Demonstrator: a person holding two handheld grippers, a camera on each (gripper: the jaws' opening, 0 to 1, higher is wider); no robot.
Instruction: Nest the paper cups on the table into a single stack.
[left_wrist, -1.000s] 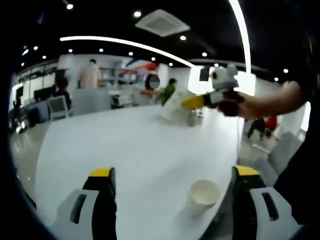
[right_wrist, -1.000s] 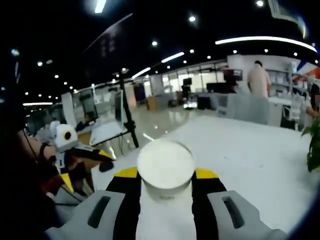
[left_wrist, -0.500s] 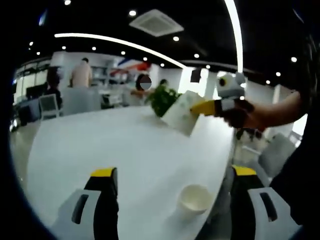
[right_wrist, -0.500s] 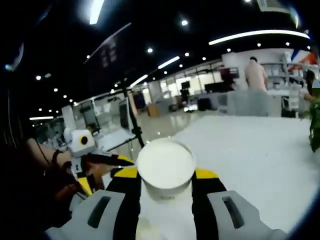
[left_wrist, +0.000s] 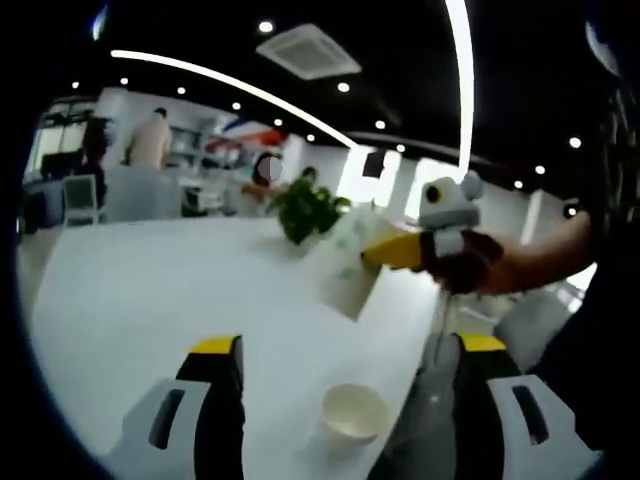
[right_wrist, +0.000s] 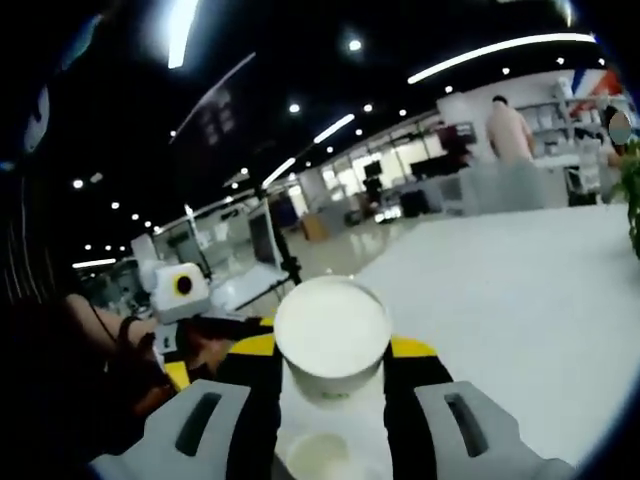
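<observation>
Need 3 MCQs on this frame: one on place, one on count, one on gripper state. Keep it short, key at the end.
1. Where is the loose paper cup in the left gripper view?
A. upright on the white table, between the left hand-held gripper's jaws
B. on the floor
C. on top of the plant

2. How many paper cups appear in the left gripper view?
A. one
B. two
C. four

3. What state is the right hand-held gripper in?
A. open and empty
B. shut on a held cup
C. shut on a plant leaf

Key: 1 A, it stands open side up on the tabletop between the yellow-tipped jaws. 2 B, one on the table, one carried above it. 3 B, the jaws press the cup's sides.
</observation>
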